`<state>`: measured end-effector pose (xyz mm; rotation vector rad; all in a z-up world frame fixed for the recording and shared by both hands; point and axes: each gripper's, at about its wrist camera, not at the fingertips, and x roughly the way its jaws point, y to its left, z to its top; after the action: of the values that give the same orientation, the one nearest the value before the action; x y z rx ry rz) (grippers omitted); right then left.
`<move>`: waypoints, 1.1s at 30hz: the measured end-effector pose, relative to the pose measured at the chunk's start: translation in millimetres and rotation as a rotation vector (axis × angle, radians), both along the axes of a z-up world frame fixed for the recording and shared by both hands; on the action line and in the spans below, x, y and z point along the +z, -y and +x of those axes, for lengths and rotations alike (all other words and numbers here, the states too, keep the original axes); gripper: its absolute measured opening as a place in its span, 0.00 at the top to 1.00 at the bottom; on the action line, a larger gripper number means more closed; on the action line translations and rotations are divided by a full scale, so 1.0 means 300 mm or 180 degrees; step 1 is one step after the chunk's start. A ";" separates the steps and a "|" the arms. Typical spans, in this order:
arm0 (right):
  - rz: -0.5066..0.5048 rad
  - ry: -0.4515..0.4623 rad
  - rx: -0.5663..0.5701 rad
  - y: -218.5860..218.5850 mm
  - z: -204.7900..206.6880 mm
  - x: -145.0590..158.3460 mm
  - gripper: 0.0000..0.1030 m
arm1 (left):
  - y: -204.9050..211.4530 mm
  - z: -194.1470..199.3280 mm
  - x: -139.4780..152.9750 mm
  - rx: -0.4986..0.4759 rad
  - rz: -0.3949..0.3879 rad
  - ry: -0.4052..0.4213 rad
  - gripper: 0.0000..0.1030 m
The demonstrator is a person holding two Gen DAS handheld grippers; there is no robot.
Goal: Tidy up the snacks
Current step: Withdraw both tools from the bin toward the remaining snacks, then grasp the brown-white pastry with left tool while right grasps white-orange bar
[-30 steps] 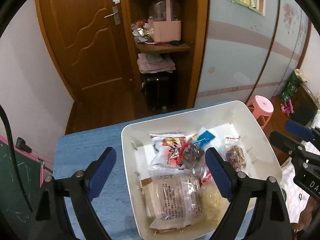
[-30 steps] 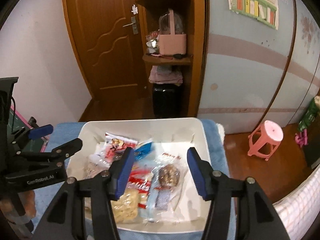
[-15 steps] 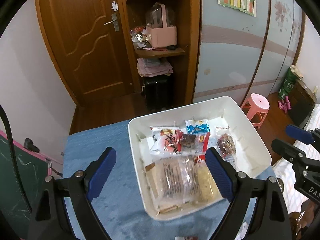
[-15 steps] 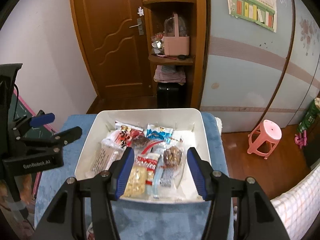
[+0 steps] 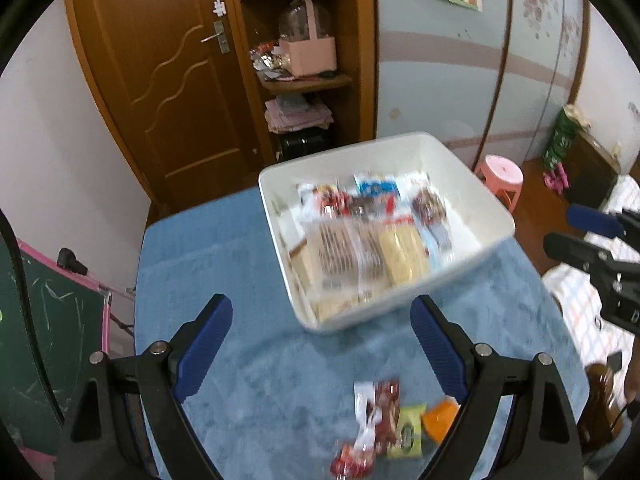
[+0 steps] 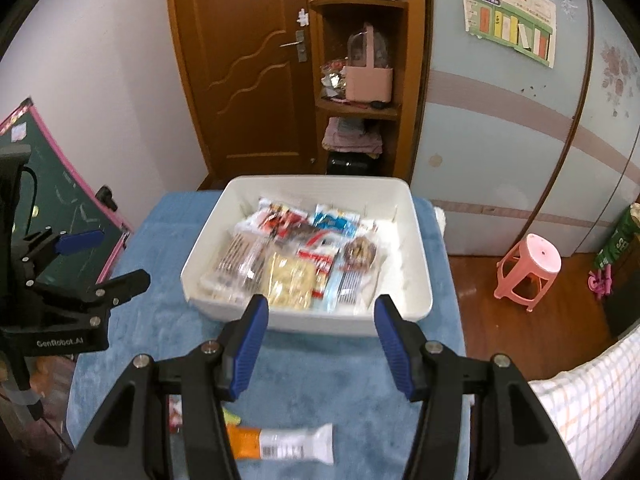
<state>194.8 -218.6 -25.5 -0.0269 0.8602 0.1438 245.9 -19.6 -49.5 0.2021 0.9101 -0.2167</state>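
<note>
Change: both views pulled back from white bin (image 6: 416, 308) at 12 o'clock | Now exposed: loose snacks (image 5: 384, 424) at 6 o'clock on blue cloth (image 5: 240, 260) | left gripper (image 5: 322, 352), right gripper (image 6: 318, 344): spread, empty | Judgement: next pick likely.

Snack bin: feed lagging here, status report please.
Left gripper and right gripper open, empty. White bin holds packets; loose snacks on blue cloth. Nothing blocking.
</note>
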 end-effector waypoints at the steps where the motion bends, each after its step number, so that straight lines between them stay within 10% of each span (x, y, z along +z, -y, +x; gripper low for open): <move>1: 0.0006 -0.0015 0.0009 -0.002 -0.016 -0.009 0.46 | -0.004 -0.026 -0.011 -0.0024 0.0012 -0.0023 0.13; 15: 0.0052 -0.0332 0.0186 -0.050 -0.253 -0.174 0.46 | -0.080 -0.299 -0.150 -0.0257 0.0224 -0.0254 0.13; 33: 0.0657 -0.1203 -0.0630 0.017 -0.290 -0.480 0.46 | -0.025 -0.220 -0.382 -0.0306 0.0115 -0.0739 0.13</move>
<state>107.8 -223.7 -169.6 0.2859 1.2152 0.0509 179.8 -12.3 -164.1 0.2580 1.1365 -0.3176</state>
